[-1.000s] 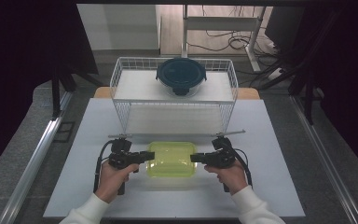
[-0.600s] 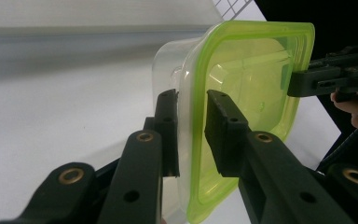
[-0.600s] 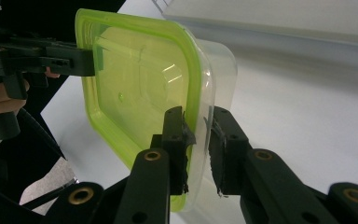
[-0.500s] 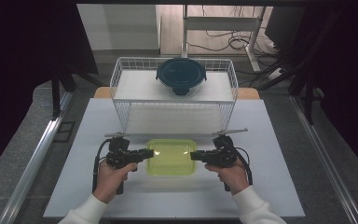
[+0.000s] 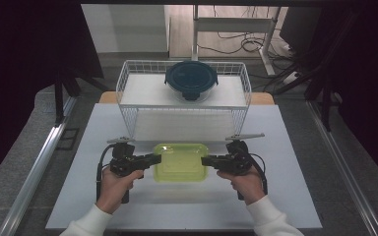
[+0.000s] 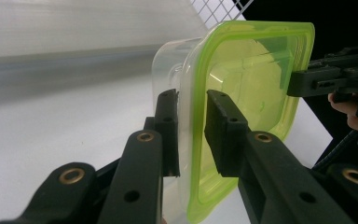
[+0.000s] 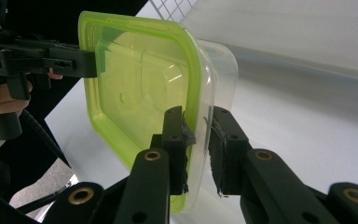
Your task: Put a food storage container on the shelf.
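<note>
Between our two hands, over the near middle of the white desk (image 5: 285, 147), sits the clear container with the green lid (image 5: 180, 162), and we've got it pinched from both sides. Our left tongs (image 5: 153, 159) clamp its left rim, one jaw on the lid, one on the clear wall; we see the same bite close up in the left gripper view (image 6: 192, 135). Our right tongs (image 5: 207, 161) grip the opposite rim likewise (image 7: 198, 140). Beyond it stands the white wire basket (image 5: 128, 83), well apart, with a round dark-lidded bowl (image 5: 191, 79) on top.
</note>
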